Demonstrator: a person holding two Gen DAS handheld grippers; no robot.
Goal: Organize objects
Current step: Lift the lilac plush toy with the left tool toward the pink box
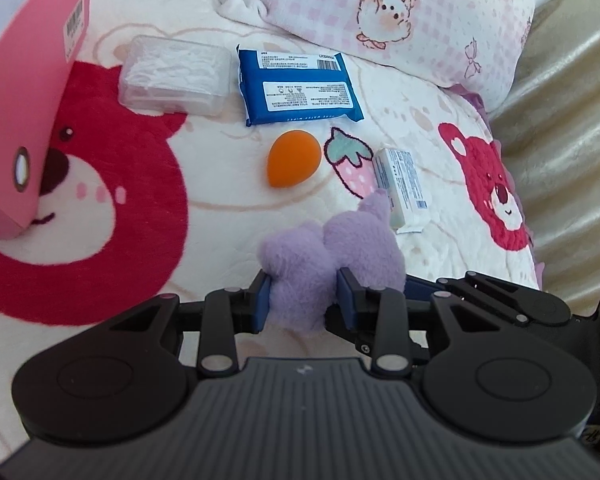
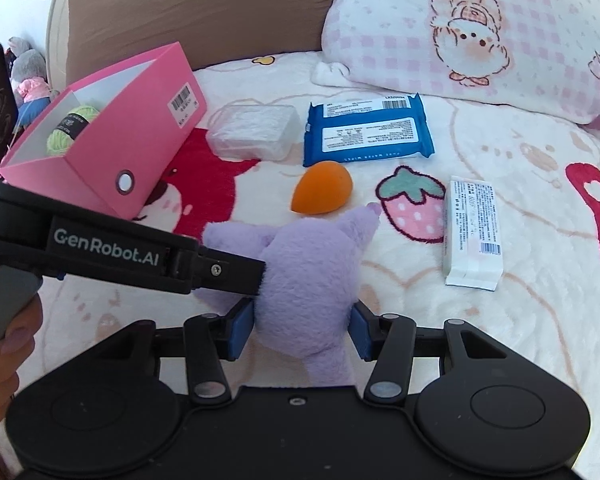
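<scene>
A purple plush toy hangs just over the blanket, gripped from two sides. My left gripper is shut on one fuzzy limb of it, the blue pads pressing into the fur. My right gripper is shut on the toy's body. In the right wrist view the left gripper reaches in from the left and meets the toy's side. The pink box stands open at the left with green yarn inside.
On the bear-print blanket lie an orange makeup sponge, a blue wipes pack, a clear plastic case and a white packet. A pink pillow lies behind. A hand holds the left gripper.
</scene>
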